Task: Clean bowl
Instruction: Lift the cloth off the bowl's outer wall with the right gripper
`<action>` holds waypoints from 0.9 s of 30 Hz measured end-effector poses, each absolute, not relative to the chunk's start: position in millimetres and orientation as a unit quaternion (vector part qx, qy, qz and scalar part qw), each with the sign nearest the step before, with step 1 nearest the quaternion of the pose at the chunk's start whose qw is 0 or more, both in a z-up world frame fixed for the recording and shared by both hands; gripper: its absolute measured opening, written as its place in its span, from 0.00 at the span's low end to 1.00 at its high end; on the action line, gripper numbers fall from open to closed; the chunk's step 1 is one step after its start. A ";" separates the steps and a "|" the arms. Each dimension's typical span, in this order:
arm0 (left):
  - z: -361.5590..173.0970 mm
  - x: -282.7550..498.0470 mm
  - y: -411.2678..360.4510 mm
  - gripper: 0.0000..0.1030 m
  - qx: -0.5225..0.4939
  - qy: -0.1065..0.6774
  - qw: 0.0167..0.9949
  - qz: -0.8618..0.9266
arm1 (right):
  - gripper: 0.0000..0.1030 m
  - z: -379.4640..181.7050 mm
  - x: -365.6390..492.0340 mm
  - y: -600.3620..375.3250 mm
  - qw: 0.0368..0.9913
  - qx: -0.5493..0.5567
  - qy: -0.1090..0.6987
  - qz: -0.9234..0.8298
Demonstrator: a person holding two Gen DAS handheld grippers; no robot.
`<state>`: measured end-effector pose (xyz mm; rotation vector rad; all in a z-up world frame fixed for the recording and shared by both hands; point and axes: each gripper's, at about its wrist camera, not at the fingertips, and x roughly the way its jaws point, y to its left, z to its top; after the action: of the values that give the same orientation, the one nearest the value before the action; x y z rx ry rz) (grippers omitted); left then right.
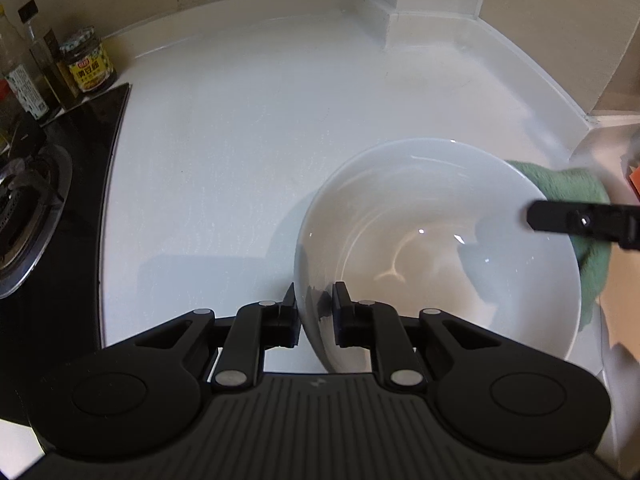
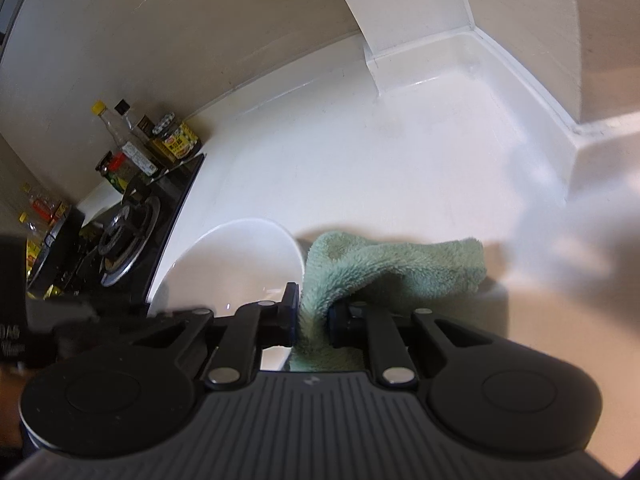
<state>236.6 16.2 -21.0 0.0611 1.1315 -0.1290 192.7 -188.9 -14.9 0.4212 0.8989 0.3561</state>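
in the left wrist view the white bowl (image 1: 436,248) fills the lower right of the frame, standing on the white counter (image 1: 248,128), and the left gripper (image 1: 314,312) at the bottom centre pinches the bowl's near rim, 1 finger outside the wall and 1 inside, the jaws narrow and pressed on the rim. the inside of the bowl looks glossy, with pale streaks near its bottom. at the right edge of that frame the right gripper (image 1: 532,216) reaches in over the far rim as a dark bar, with a green cloth (image 1: 568,188) bunched behind and below it, draped against the bowl's right side. in the right wrist view the right gripper (image 2: 312,314) sits at the bottom centre with its jaws narrow and clamped on a fold of the cloth (image 2: 384,268), which spreads up and to the right of the fingers; the bowl (image 2: 236,264) lies just left of the cloth, touching it along its rim. a black stove (image 1: 36,208) with a round burner takes the left edge of the left wrist view, and a jar with a yellow label (image 1: 88,64) stands among bottles (image 1: 36,68) in the upper left corner beside the wall. the rest of the counter runs back to a tiled corner at the upper right.
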 end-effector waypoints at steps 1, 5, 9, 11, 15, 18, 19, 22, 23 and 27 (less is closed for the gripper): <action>-20.5 237.2 15.1 0.15 0.028 0.538 0.840 -0.056 | 0.11 -16.5 195.0 -190.7 0.862 0.211 0.429 0.170; -20.3 238.7 12.8 0.16 0.027 0.543 0.838 -0.043 | 0.12 -26.7 192.3 -203.5 0.848 0.272 0.422 0.172; -19.8 240.0 10.6 0.18 0.030 0.550 0.834 -0.036 | 0.12 -34.9 175.8 -216.0 0.832 0.333 0.411 0.168; -19.9 239.9 8.3 0.19 0.035 0.550 0.834 -0.034 | 0.12 -32.6 166.3 -217.2 0.834 0.329 0.406 0.177; -20.2 239.9 6.5 0.20 0.035 0.549 0.835 -0.030 | 0.08 -23.9 149.5 -218.8 0.843 0.310 0.392 0.197; -20.6 238.8 6.9 0.20 0.032 0.545 0.838 -0.029 | 0.07 -3.4 148.0 -221.1 0.854 0.293 0.369 0.220; -20.7 238.3 8.1 0.20 0.028 0.542 0.839 -0.030 | 0.07 4.8 148.7 -221.4 0.857 0.287 0.361 0.229; -20.7 235.8 13.6 0.19 0.012 0.536 0.844 -0.037 | 0.07 36.4 156.0 -219.0 0.863 0.265 0.335 0.269; -20.5 235.2 16.3 0.19 0.003 0.535 0.844 -0.040 | 0.07 50.0 159.0 -216.0 0.865 0.255 0.324 0.287; -12.6 227.6 30.1 0.19 -0.039 0.518 0.853 -0.050 | 0.07 87.3 167.4 -199.8 0.871 0.220 0.290 0.330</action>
<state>227.6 30.1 -12.6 -0.0824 1.0911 -0.1060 167.4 -199.8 87.3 0.4607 0.6059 0.6889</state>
